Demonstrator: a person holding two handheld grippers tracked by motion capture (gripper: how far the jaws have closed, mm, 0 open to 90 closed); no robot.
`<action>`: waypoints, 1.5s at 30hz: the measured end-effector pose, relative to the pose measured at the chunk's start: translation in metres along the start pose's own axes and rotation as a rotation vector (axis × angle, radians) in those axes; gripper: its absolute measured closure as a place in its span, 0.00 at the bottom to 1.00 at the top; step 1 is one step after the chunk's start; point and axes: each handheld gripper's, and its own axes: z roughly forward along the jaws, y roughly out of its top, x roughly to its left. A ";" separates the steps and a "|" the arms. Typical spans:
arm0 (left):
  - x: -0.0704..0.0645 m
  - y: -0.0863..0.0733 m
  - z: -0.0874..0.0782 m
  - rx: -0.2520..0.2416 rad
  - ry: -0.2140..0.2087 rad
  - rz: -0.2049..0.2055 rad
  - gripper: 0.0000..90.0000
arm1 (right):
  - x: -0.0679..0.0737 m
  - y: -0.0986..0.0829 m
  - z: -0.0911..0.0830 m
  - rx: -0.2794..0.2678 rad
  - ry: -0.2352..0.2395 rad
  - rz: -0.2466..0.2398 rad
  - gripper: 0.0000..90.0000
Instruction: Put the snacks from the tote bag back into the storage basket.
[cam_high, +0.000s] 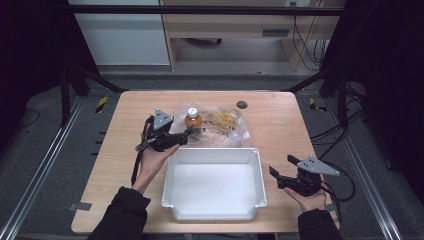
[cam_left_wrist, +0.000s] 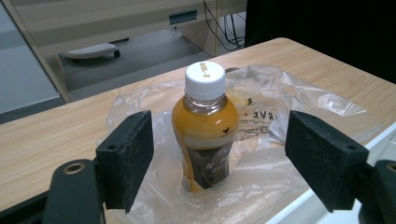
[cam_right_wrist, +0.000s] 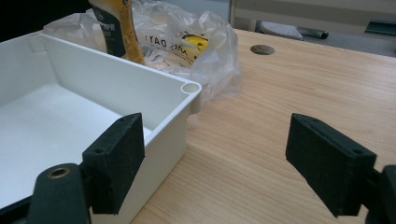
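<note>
**Bottle still half in the bag, left claw lined up on it – a few ways this goes sideways**

So the bottle (cam_left_wrist: 205, 126) stands upright inside a crumpled clear bag (cam_high: 227, 131), near the middle of the table's far edge, just behind the far wall of the white bin (cam_high: 212, 207). The bin sits at the middle of the near edge and it's empty. There's something yellow in the bag too, to the right of the bottle, can't tell what.

The left gripper (cam_left_wrist: 219, 154) is spread wide with nothing in it, one jaw either side of the bottle, neither pad touching. The right gripper (cam_right_wrist: 233, 163) is also wide open and empty, parked off by the near right corner, beside the bin's right wall.

My worries, all guesswork:

- The bag is bunched around the bottle's lower half. If the jaws close low, they pinch plastic along with the bottle and the whole bag lifts with it, yellow thing included.
- Plastic between pad and bottle means a slick grip. It could slide out on the way up.
- It's a tall, narrow bottle on wrinkled film. If one pad lands first, it tips toward the bin wall.
- Nothing's holding the bag down. The right claw is well apart from it.
</note>
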 end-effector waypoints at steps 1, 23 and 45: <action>0.000 0.002 0.002 0.002 -0.001 0.000 0.26 | 0.000 0.000 0.000 0.000 0.000 0.000 0.22; 0.003 0.005 0.025 0.003 0.007 0.016 0.31 | 0.000 0.000 0.001 0.000 0.002 0.000 0.22; 0.003 0.014 0.050 0.010 0.015 0.011 0.43 | 0.000 0.000 0.000 0.000 0.004 0.001 0.22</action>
